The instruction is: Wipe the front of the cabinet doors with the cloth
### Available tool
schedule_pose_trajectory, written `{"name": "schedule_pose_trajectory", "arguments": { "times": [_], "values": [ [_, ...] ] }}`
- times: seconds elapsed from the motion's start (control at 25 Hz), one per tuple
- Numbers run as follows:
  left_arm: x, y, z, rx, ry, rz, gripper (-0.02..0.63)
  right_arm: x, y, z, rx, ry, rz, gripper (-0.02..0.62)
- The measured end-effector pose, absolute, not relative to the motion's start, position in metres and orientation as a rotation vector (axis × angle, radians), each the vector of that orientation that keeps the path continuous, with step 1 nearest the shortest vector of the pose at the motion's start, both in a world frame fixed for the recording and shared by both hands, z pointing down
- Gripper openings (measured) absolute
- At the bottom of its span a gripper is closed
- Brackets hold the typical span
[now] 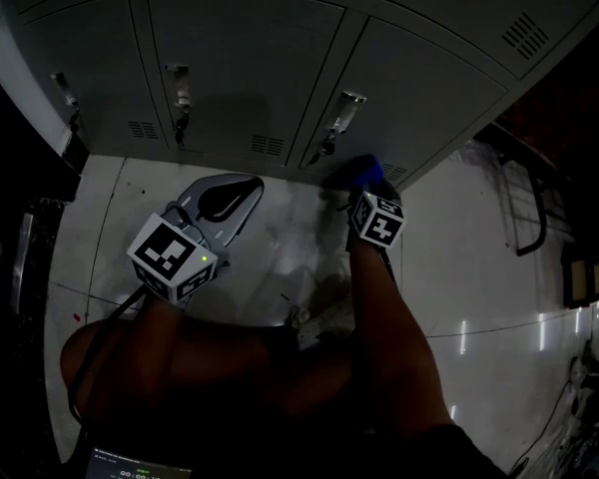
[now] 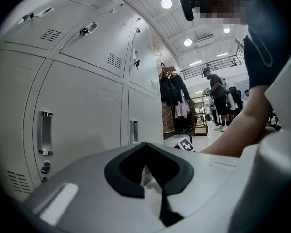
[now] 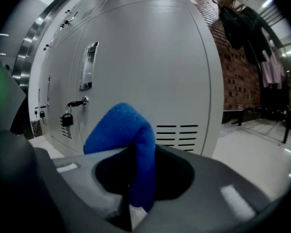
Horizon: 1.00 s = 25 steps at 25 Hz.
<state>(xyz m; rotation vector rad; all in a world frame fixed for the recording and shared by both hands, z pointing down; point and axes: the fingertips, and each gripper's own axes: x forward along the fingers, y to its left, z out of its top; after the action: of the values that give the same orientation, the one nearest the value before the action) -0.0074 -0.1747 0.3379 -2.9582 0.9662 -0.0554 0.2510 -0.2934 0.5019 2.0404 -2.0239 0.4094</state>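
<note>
The right gripper (image 3: 136,181) is clamped narrow on the blue cloth (image 3: 122,126), which bulges out above its jaws, low before a grey cabinet door (image 3: 145,52) near the vent slots (image 3: 177,134). Whether cloth and door touch cannot be told. The left gripper (image 2: 148,170) has its jaws closed together and empty, hanging apart from the doors over the white floor (image 1: 459,267). A padlock (image 3: 66,119) hangs on the neighbouring door.
</note>
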Motion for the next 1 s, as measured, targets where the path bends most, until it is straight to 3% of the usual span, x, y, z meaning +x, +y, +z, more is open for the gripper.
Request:
{"name": "schedule_pose_trajectory", "arguments": {
  "times": [0.64,1.0],
  "values": [
    [-0.007,-0.175,0.338,-2.961,0.965,-0.055,0.005,0.360,-0.274,0.502,2.370,-1.767,0.510,0.069],
    [-0.009,-0.178,0.337,-2.963,0.975,-0.037,0.005,0.323,-0.272,0.449,2.380,-1.869,0.485,0.069]
  ]
}}
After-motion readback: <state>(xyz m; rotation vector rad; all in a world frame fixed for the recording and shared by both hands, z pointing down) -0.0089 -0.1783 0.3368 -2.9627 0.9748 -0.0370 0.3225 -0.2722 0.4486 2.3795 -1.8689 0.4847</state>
